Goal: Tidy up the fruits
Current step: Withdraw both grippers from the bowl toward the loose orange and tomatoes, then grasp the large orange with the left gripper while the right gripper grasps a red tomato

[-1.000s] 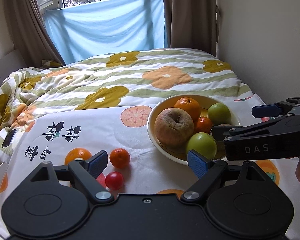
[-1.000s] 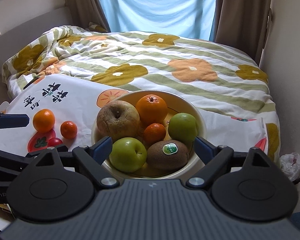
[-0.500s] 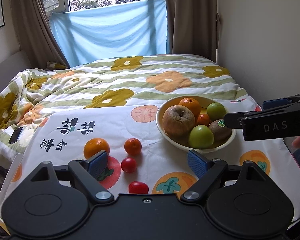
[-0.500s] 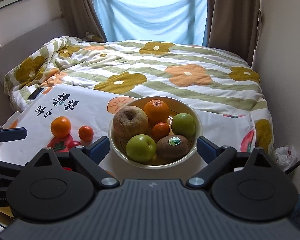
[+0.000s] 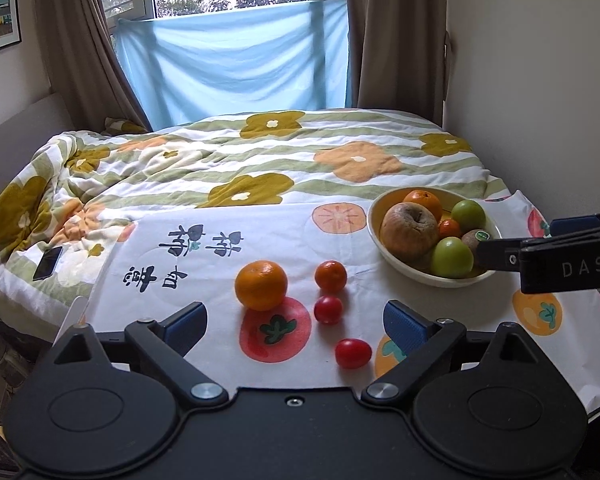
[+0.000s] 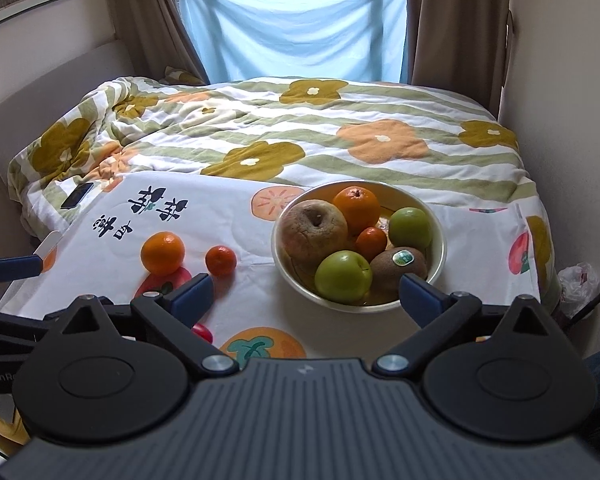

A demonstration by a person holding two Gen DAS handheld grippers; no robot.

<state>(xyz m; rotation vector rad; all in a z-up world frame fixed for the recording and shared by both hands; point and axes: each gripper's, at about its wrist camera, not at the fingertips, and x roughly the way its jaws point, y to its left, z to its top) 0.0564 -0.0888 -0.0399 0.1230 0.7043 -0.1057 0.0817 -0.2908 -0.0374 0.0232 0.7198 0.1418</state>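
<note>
A cream bowl [image 6: 440, 240] holds a brown apple [image 6: 314, 232], an orange [image 6: 356, 208], a small tangerine [image 6: 371, 243], two green apples [image 6: 343, 276] and a kiwi [image 6: 398, 266]; it also shows in the left wrist view [image 5: 376, 216]. On the white cloth lie an orange [image 5: 261, 285], a tangerine [image 5: 331, 276] and two small tomatoes [image 5: 328, 309] [image 5: 353, 353]. My left gripper [image 5: 295, 322] is open and empty above the loose fruit. My right gripper [image 6: 306, 294] is open and empty in front of the bowl.
A flowered quilt [image 5: 260, 160] covers the bed behind the cloth. A phone [image 5: 48, 263] lies at the left. A wall stands close on the right, and a plastic bag [image 6: 578, 280] lies beside the bed.
Both grippers have pulled back and risen. The bowl and loose fruit look smaller and farther away, and a second tomato has come into the left view.
</note>
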